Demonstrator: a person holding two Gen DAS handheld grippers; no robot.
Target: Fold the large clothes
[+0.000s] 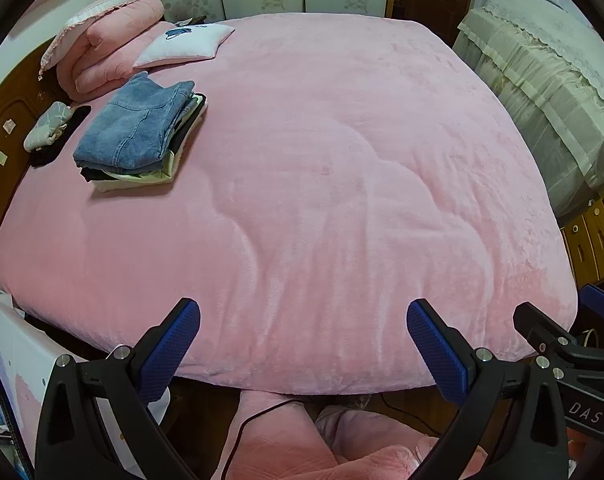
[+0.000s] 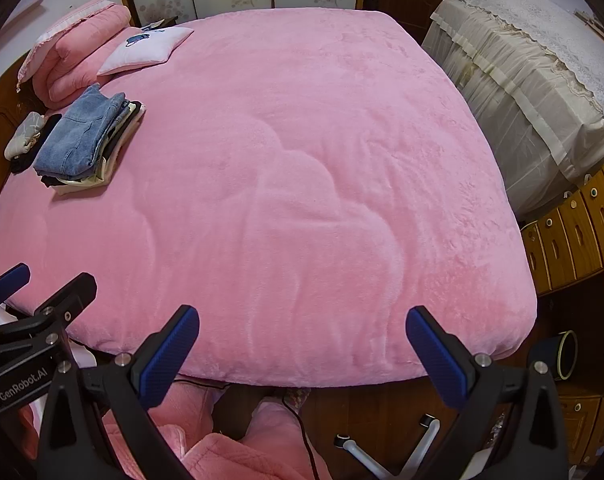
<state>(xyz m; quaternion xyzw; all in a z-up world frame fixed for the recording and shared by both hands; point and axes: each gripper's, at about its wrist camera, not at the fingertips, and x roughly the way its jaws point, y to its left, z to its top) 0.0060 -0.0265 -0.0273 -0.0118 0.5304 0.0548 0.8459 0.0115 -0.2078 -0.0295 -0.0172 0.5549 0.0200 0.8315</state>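
Observation:
A stack of folded clothes with blue jeans on top [image 1: 137, 130] lies on the pink bed [image 1: 342, 160] at the far left; it also shows in the right wrist view [image 2: 83, 138]. My left gripper [image 1: 304, 320] is open and empty above the bed's near edge. My right gripper [image 2: 302, 326] is open and empty beside it, also over the near edge. The right gripper shows at the right edge of the left wrist view [image 1: 562, 340], and the left gripper at the left edge of the right wrist view [image 2: 37, 304]. No loose garment lies on the bed.
A folded pink quilt [image 1: 105, 36] and a white pillow [image 1: 185, 46] lie by the wooden headboard [image 1: 1, 128]. A small grey bundle [image 1: 47, 126] lies beside the stack. A lace-covered piece of furniture [image 2: 522, 80] and wooden drawers [image 2: 574, 232] stand to the right. Pink fabric [image 2: 229, 452] is below me.

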